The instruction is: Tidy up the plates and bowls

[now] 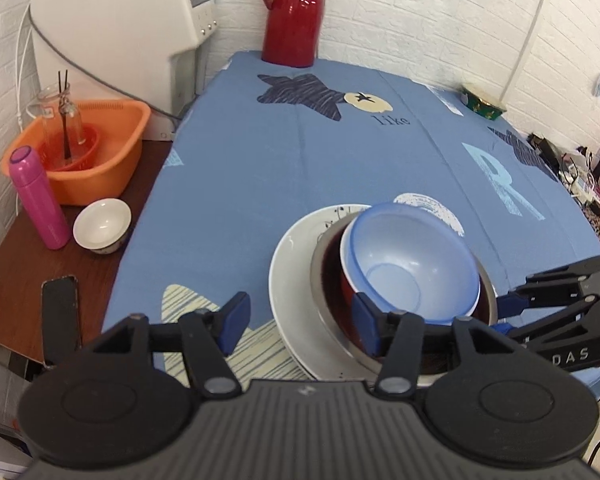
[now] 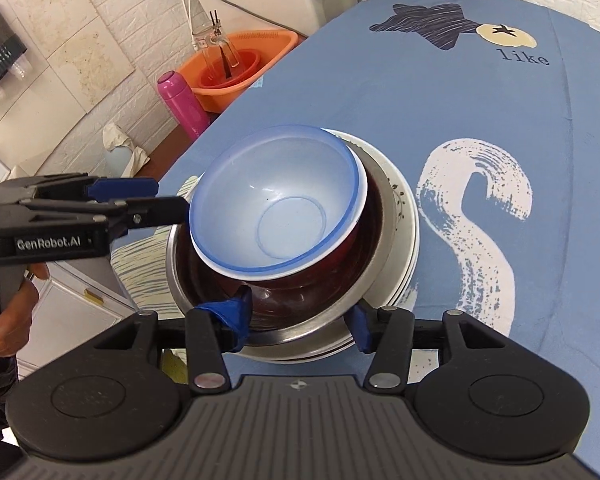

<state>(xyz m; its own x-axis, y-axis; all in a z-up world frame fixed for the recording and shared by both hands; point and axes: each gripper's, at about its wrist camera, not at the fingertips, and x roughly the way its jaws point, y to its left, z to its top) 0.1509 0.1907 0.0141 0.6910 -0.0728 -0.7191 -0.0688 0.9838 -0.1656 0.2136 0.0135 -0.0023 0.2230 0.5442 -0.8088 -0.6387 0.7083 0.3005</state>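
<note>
Centrally on the surface, covered by a blue printed cloth, stood a nested stack: a white plate at the bottom, a steel bowl on it, a dark red bowl inside that, and a translucent blue bowl tilted on top. The left hand-held gripper was spread wide, one finger outside the plate's left rim and the other over the steel bowl's near edge, holding nothing. The right hand-held gripper was also wide, its fingers straddling the steel bowl's near rim without clamping it. Off the cloth to the left stood an orange basin, a pink flask and a small white bowl.
</note>
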